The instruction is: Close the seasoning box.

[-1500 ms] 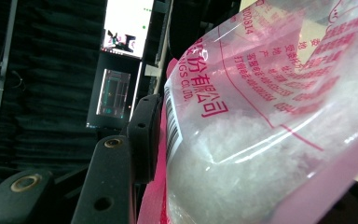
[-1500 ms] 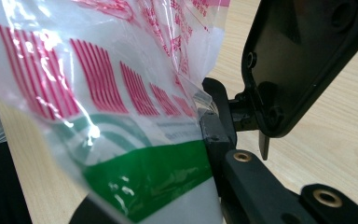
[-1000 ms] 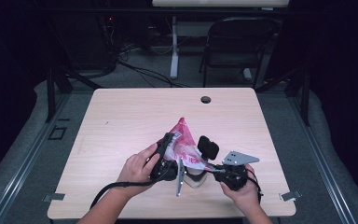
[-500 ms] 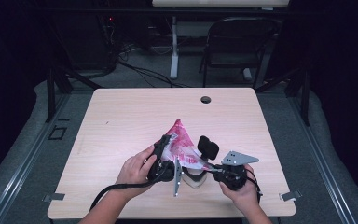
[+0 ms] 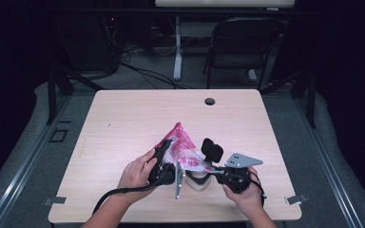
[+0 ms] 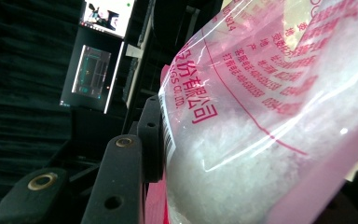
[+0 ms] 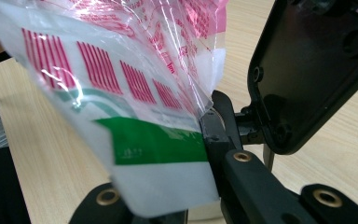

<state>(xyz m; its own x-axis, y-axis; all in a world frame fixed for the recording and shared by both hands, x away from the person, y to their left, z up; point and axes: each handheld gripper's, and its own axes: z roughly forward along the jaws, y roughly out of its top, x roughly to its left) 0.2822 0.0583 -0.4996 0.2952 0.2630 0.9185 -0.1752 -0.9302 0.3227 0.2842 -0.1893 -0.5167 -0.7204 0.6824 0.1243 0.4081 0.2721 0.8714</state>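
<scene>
A clear plastic bag (image 5: 180, 145) with pink print and white filling is held up over the near middle of the table (image 5: 123, 118). My left gripper (image 5: 166, 152) comes at it from the left. Its jaws have just been closing with the bag (image 6: 270, 116) between them, and the left finger (image 6: 150, 135) presses on the film. My right gripper (image 5: 205, 167) is shut on the bag's lower edge, which bears a green stripe (image 7: 154, 144). The right finger (image 7: 216, 133) pinches there, and the other finger is hidden under the bag.
A flat black plate (image 5: 212, 149) stands beside the bag, close to the right gripper (image 7: 307, 70). A white object (image 5: 198, 181) sits on the table under the grippers. A cable hole (image 5: 209, 101) is at the far edge. A chair (image 5: 240, 45) stands beyond the table.
The left gripper has shifted slightly against the bag. The right hand and the bag's lower edge have kept still.
</scene>
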